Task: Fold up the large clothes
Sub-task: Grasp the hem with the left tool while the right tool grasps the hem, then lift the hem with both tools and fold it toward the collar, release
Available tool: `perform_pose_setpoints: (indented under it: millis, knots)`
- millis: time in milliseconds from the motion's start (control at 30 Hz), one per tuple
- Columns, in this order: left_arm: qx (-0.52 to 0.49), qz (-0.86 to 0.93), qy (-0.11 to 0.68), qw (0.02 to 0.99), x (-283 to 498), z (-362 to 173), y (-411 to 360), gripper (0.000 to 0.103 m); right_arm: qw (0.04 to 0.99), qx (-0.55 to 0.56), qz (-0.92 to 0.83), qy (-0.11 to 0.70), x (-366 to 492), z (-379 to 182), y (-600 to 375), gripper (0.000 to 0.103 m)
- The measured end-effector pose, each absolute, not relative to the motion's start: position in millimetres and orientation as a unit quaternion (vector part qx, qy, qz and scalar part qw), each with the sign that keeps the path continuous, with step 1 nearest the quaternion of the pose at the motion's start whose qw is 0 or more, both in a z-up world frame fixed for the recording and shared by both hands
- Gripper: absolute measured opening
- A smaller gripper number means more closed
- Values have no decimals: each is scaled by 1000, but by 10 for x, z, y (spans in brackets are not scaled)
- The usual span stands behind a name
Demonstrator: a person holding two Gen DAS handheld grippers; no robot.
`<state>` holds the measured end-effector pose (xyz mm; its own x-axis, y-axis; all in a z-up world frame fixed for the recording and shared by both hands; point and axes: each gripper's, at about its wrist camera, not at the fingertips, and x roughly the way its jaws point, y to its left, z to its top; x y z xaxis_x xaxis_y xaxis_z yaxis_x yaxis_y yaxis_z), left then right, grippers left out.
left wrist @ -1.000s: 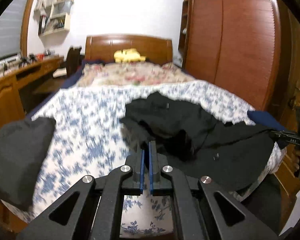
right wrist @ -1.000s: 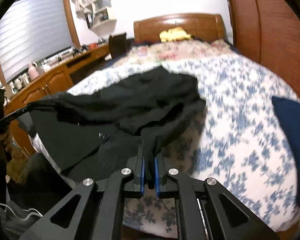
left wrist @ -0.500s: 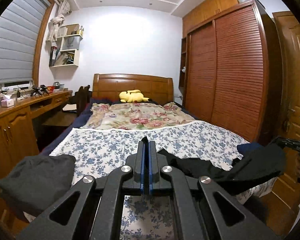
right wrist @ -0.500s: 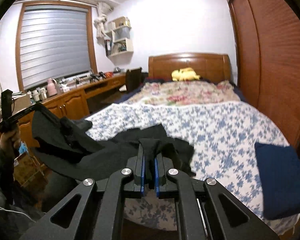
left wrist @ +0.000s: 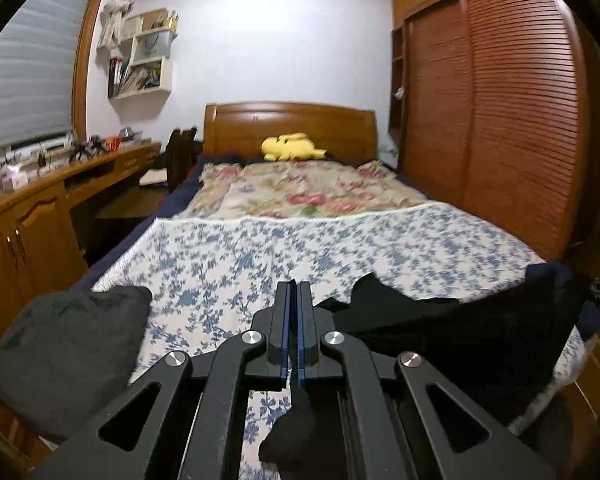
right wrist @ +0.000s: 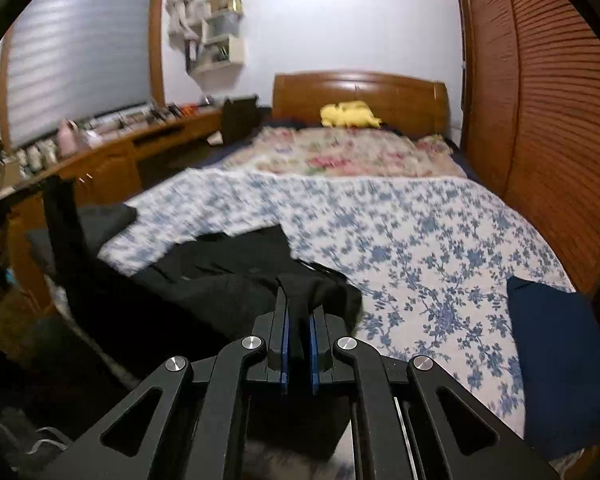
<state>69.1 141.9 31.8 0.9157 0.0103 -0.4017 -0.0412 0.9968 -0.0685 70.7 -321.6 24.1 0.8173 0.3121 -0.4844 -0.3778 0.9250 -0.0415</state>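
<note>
The left tongs [left wrist: 293, 296] sit at lower centre of their frame, jaws pinched nearly together on black cloth. The right tongs [right wrist: 298, 300], likewise lower centre, clamp a thicker fold of it.

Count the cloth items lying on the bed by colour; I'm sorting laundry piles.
Black crumpled garment, gripped by both hand-held grippers (left, right): 1
Dark grey folded cloth: 1
Navy blue folded cloth: 1
Total: 3
</note>
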Motion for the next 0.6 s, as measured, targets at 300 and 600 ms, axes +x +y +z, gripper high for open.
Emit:
perform_pose_setpoints:
  millis: [300,600]
  knots:
    - [-51,49,218,973,1339,-3,1543,3,939,-89,167,288,1795,-117,-2959,7]
    - [-47,34,234,970,1620,-144,1411,3,933,-82,174,304,2658,-207,-2666,7]
